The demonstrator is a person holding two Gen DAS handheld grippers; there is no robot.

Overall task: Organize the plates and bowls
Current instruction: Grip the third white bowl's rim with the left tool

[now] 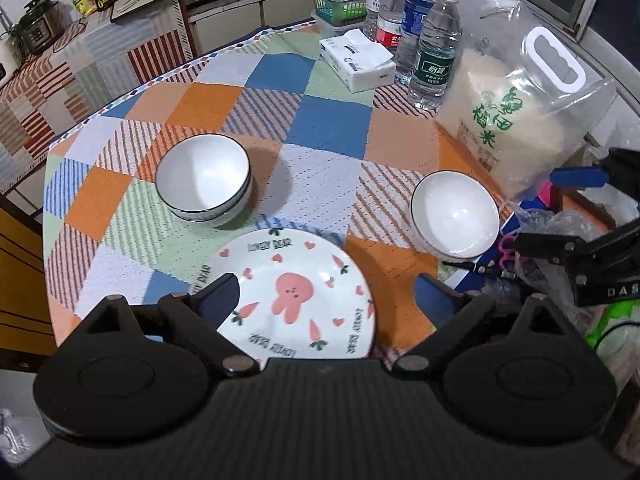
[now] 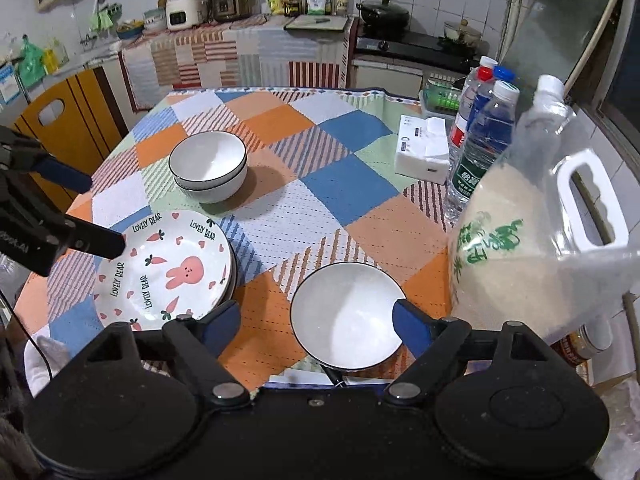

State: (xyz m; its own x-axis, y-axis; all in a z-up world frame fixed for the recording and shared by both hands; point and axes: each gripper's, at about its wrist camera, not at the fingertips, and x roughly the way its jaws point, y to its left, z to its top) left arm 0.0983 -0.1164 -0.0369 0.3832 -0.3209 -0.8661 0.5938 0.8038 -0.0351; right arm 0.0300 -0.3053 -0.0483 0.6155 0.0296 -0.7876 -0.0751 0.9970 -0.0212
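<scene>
A rabbit-print plate [image 1: 296, 300] lies on top of a stack of plates [image 2: 164, 268] near the front of the checked tablecloth [image 1: 320, 120]. My left gripper [image 1: 326, 284] hovers over it, open, with nothing between its fingers; it also shows at the left edge of the right wrist view as the left gripper [image 2: 96, 212]. Two white bowls with a dark rim sit nested [image 1: 204, 178] [image 2: 208, 166] further back. A single white bowl [image 1: 454, 216] [image 2: 344, 316] stands to the right. My right gripper [image 2: 316, 308] [image 1: 556, 210] is open above that bowl, one finger over its right rim, not pressing.
A large bag of rice [image 2: 540, 240] stands close to the right of the single bowl. Behind it are several water bottles [image 2: 484, 136], a tissue pack [image 2: 424, 152] and a green basket [image 1: 340, 10]. An orange chair [image 2: 60, 120] is at the table's left side.
</scene>
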